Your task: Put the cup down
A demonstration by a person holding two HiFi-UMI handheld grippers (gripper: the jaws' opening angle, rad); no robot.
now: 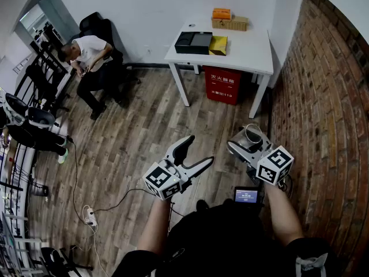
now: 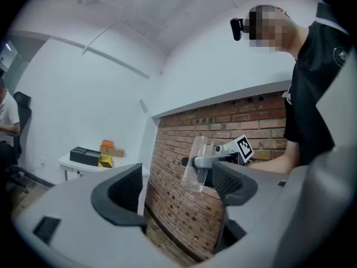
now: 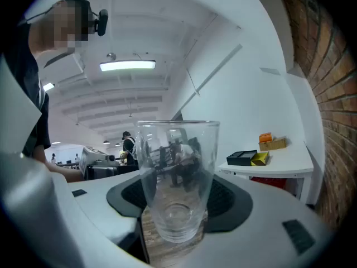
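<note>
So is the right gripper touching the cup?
Touching. The right gripper view shows the cup clamped in the right gripper, both pads pressing its sides.

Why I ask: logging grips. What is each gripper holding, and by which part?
The right gripper holds a clear glass cup by its side walls, mid to lower body; the left gripper is open and empty.

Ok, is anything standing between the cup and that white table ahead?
Nothing visible does. The cup, clamped in the right gripper, has only bare wood floor between it and the table. The table's near right part is bare; the boxes sit at its left and back.
</note>
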